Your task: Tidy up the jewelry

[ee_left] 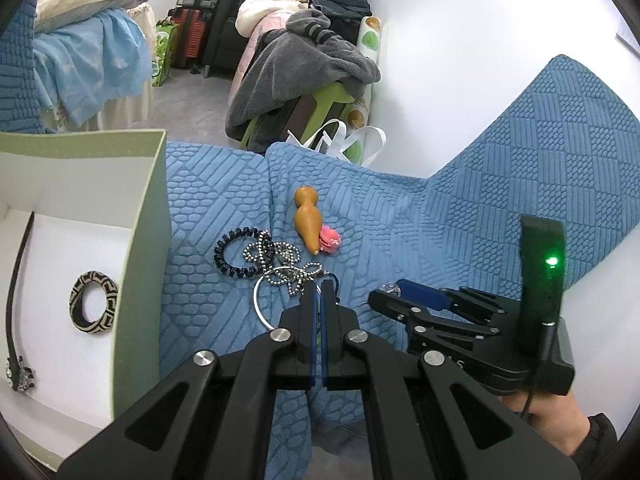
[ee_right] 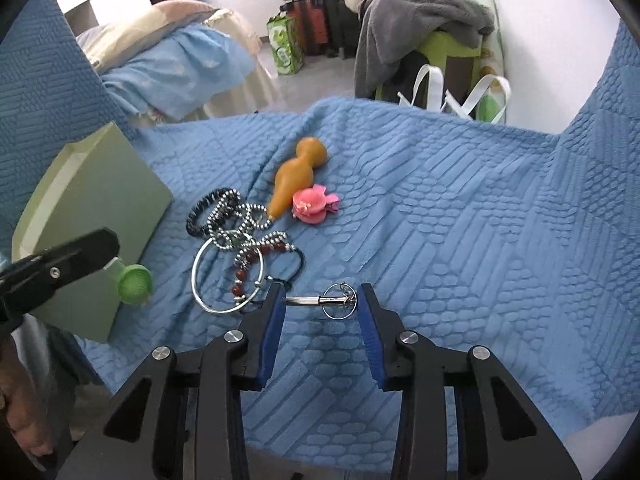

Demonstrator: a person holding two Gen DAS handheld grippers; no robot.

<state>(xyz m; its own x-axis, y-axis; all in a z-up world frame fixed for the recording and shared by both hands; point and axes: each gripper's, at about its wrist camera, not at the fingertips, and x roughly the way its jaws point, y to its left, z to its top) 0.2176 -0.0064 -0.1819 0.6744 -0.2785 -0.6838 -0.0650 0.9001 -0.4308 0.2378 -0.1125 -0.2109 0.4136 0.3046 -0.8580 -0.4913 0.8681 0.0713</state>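
On blue quilted blanket (ee_right: 460,208): tangle of jewelry — silver bangle (ee_right: 224,276), ball chain (ee_right: 236,216), red bead string (ee_right: 244,272), black coil hair tie (ee_right: 200,212) — beside orange gourd (ee_right: 296,172) and pink flower clip (ee_right: 310,204). Green box (ee_left: 144,264) left of pile, open; patterned bangle (ee_left: 94,302) and black strap (ee_left: 14,280) inside. Left gripper (ee_left: 318,292) jaws together, tips at edge of pile; whether anything pinched, cannot tell. Right gripper (ee_right: 323,300) jaws apart, small metal keyring piece (ee_right: 332,302) between them, pads not pressing it.
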